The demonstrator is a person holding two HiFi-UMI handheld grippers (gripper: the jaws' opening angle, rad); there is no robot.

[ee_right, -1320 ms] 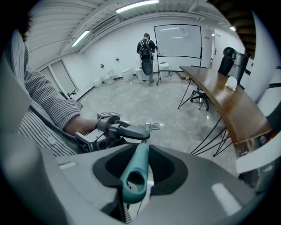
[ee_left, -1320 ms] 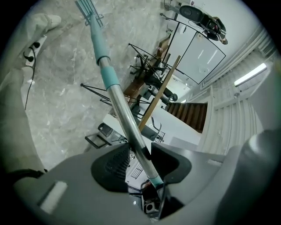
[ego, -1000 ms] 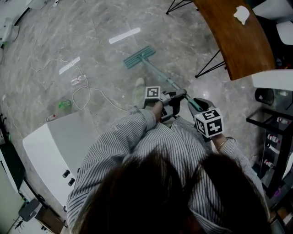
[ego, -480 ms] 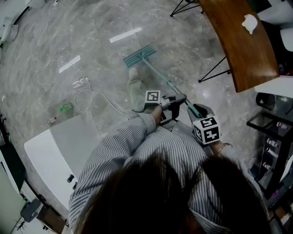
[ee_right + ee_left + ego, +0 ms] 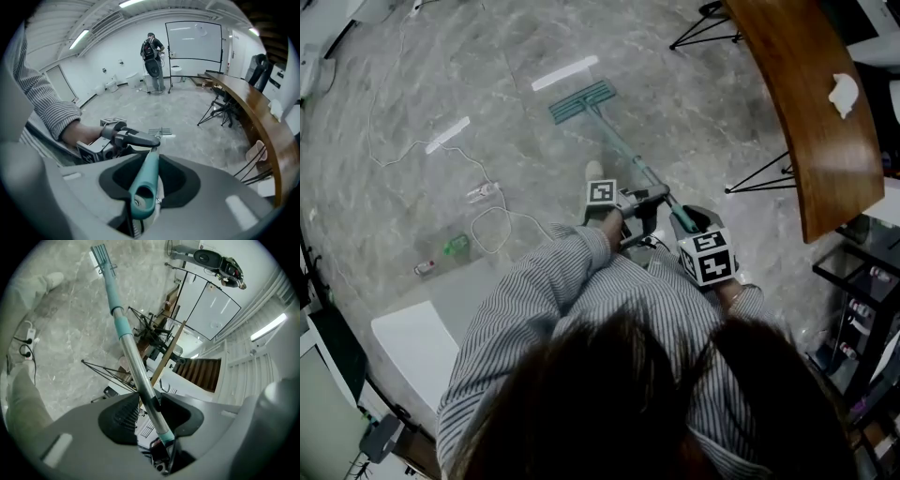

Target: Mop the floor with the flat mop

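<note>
Much of the floor (image 5: 412, 84) lies ahead, and the flat mop (image 5: 581, 100) has slid a little farther out across it, so a forward stroke looks under way. Its shaft sits clamped in the left tongs (image 5: 150, 401), its teal end in the right tongs (image 5: 147, 164).

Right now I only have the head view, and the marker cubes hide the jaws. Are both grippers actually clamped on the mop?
Observer: The left gripper view shows the left gripper shut on the mop pole, on its bare metal section.
Operator: And the right one?
Observer: The right gripper is shut on the teal handle end, just above its hanging hole.
Operator: Anyone ahead of me?
Observer: Yes. The right gripper view shows a person with a backpack standing far across the room, beside a glass board.
</note>
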